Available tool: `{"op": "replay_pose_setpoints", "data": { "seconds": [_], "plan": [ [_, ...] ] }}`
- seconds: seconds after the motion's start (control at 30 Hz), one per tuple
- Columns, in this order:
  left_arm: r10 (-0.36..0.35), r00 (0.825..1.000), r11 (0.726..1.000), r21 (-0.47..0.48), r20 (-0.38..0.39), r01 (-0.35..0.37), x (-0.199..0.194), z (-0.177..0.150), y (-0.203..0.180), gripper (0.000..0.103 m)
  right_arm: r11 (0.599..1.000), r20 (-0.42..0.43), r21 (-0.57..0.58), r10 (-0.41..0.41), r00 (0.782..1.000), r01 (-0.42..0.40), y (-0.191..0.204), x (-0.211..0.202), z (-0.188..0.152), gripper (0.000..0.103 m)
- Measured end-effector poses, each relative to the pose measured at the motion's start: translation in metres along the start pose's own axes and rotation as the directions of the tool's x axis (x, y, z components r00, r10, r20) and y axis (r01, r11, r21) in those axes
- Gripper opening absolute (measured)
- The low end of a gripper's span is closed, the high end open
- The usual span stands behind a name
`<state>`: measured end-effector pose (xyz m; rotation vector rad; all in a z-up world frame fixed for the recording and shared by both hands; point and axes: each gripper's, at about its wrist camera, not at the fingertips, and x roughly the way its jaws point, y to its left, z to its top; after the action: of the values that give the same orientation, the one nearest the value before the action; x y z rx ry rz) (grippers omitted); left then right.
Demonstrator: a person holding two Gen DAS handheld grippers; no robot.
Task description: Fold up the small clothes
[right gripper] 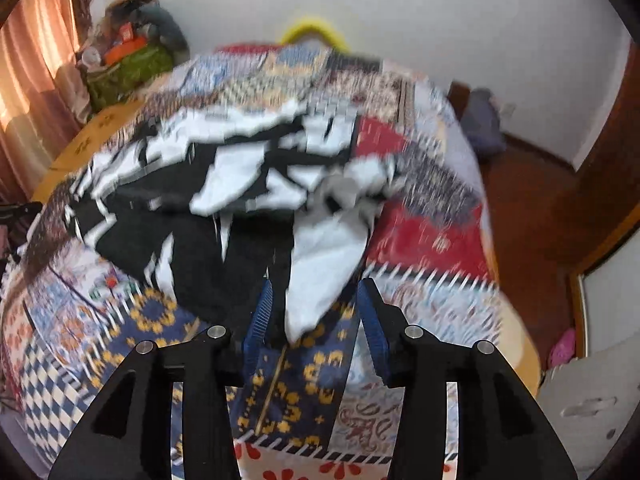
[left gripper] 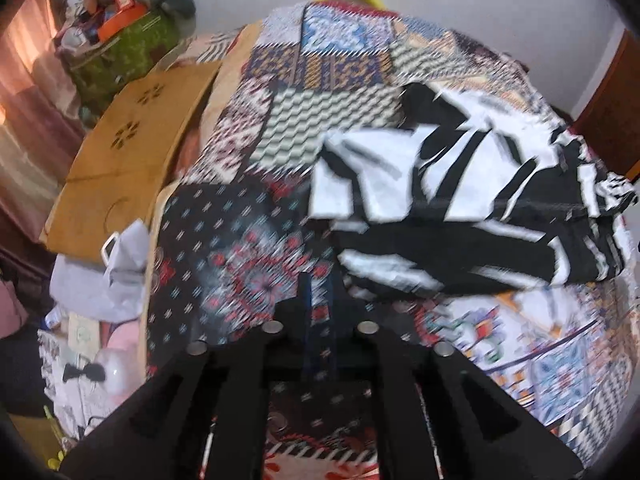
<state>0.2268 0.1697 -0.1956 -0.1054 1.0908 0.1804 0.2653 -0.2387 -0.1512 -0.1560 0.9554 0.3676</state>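
In the left wrist view the left tool [left gripper: 318, 300] sits nearest, its black arms filling the bottom of the frame; its blue fingers [left gripper: 307, 292] stand close together with only a thin slit between them, and blur hides whether any cloth is pinched there. Just beyond its tips lies the garment [left gripper: 452, 208], a black-and-white patterned piece spread loosely on the quilt [left gripper: 248, 240], a patchwork of many prints that covers the bed. In the right wrist view the right tool [right gripper: 316, 308] is released, its blue pads [right gripper: 258, 316] standing well apart, and a pale, pointed corner of the garment [right gripper: 320, 268] hangs down between them; the pads do not appear to press on it. The rest of the cloth spreads away up and to the left over the quilt [right gripper: 404, 240], rumpled and partly doubled over itself. Beside the bed on the left is a wooden board [left gripper: 132, 152] with flower-shaped cut-outs, and past it a green bag [left gripper: 124, 52] heaped with odds and ends next to a pink curtain [left gripper: 24, 60]. At the far end a yellow hoop [right gripper: 310, 30] rises behind the bed against a white wall [right gripper: 460, 20].
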Motion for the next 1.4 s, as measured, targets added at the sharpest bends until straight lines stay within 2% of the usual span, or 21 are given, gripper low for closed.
{"op": "replay_pose_setpoints", "data": {
  "seconds": [0.1, 0.3, 0.4, 0.5, 0.7, 0.87, 0.97, 1.03, 1.13, 1.27, 1.4],
  "plan": [
    [-0.032, 0.999, 0.999, 0.024, 0.003, 0.032, 0.006, 0.012, -0.02, 0.024, 0.999, 0.029, -0.006, 0.043, 0.999, -0.043, 0.009, -0.004, 0.009, 0.045],
    [-0.09, 0.994, 0.989, 0.117, -0.054, 0.096, 0.036, 0.021, -0.074, 0.024, 0.988, -0.035, -0.077, 0.132, 0.991, -0.134, 0.048, 0.034, 0.013, 0.045],
    [-0.072, 0.993, 0.98, 0.176, -0.097, 0.088, 0.058, 0.019, -0.096, 0.024, 0.983, -0.089, -0.1, 0.148, 0.985, -0.157, 0.065, 0.066, 0.012, 0.045],
    [-0.067, 0.99, 0.978, 0.186, -0.126, 0.09, 0.074, 0.016, -0.103, 0.024, 0.981, -0.126, -0.099, 0.155, 0.98, -0.168, 0.072, 0.089, 0.014, 0.045],
    [-0.082, 0.991, 0.971, 0.214, -0.104, 0.102, 0.076, 0.01, -0.103, 0.025, 0.974, -0.132, -0.109, 0.185, 0.974, -0.199, 0.083, 0.11, 0.04, 0.045],
    [-0.082, 0.992, 0.97, 0.22, -0.097, 0.101, 0.075, 0.009, -0.103, 0.025, 0.97, -0.086, -0.07, 0.225, 0.97, -0.231, 0.077, 0.118, 0.088, 0.045],
    [-0.079, 0.993, 0.968, 0.231, -0.092, 0.099, 0.076, 0.008, -0.103, 0.025, 0.983, -0.012, -0.01, 0.181, 0.983, -0.181, 0.058, 0.119, 0.124, 0.045],
    [-0.083, 0.992, 0.968, 0.228, -0.093, 0.103, 0.075, 0.007, -0.103, 0.025, 0.987, 0.031, 0.072, 0.139, 0.99, -0.141, 0.035, 0.116, 0.146, 0.045],
    [-0.088, 0.991, 0.968, 0.225, -0.096, 0.108, 0.075, 0.006, -0.102, 0.025, 0.982, 0.115, 0.166, 0.072, 0.991, -0.09, 0.003, 0.097, 0.167, 0.045],
    [-0.096, 0.989, 0.968, 0.223, -0.11, 0.119, 0.075, 0.009, -0.1, 0.025, 0.975, 0.169, 0.177, 0.104, 0.98, -0.134, -0.013, 0.061, 0.16, 0.045],
    [-0.125, 0.983, 0.973, 0.177, -0.132, 0.148, 0.076, 0.018, -0.09, 0.026, 0.983, 0.118, 0.078, 0.154, 0.981, -0.164, 0.003, 0.049, 0.118, 0.046]
  ]
}}
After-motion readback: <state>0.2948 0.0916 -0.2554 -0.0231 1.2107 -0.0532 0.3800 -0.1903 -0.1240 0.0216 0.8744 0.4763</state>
